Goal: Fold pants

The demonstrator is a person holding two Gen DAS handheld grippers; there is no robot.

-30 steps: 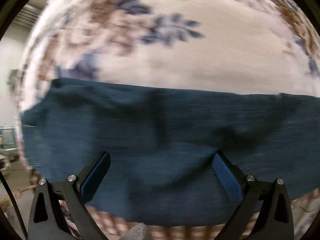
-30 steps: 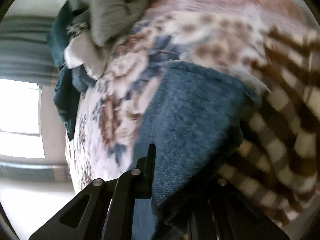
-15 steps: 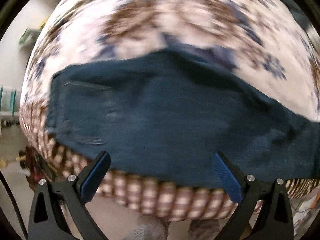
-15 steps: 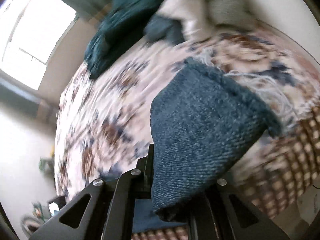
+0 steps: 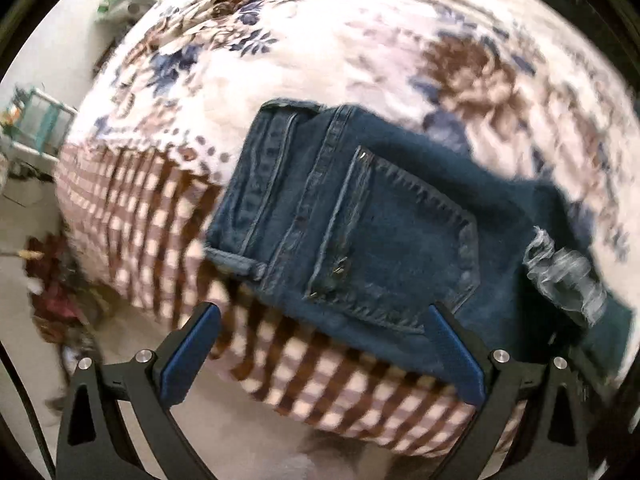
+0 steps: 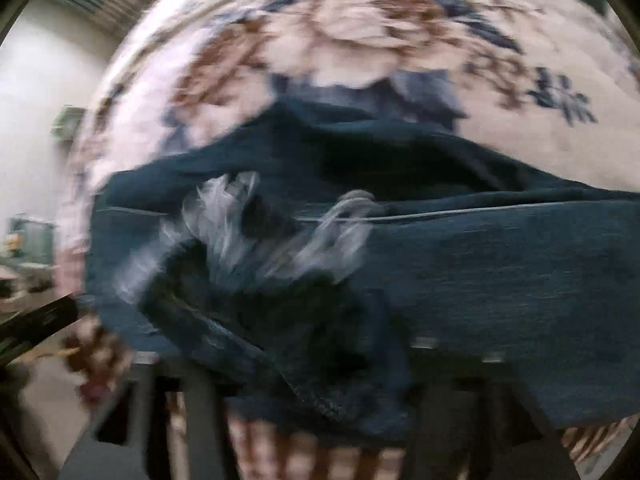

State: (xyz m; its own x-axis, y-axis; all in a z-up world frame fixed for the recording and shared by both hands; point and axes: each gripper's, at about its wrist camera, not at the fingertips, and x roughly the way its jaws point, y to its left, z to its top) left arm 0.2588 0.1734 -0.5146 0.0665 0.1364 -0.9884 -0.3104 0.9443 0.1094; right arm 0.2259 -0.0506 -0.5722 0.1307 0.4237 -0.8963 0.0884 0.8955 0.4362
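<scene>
Here, left gripper (image 5: pixel 318 354) pointing down, fingers apart, right gripper (image 6: pixel 316 408) opening over jeans (image 6: pixel 440 264)

pants (image 5: pixel 392 232): dark blue denim, pale frayed patch | bedspread (image 5: pixel 328 60): cream, brown and navy floral; brown-and-white check along its near edge | left gripper (image 5: pixel 320 348): black, blue pads | right gripper (image 6: pixel 316 408): black, blurred

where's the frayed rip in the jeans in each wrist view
Left wrist: the frayed rip sits at the right edge, right of the back pocket.
Right wrist: it is left of centre, blurred.
Shared landmark: the floral bedspread above the jeans.
</scene>
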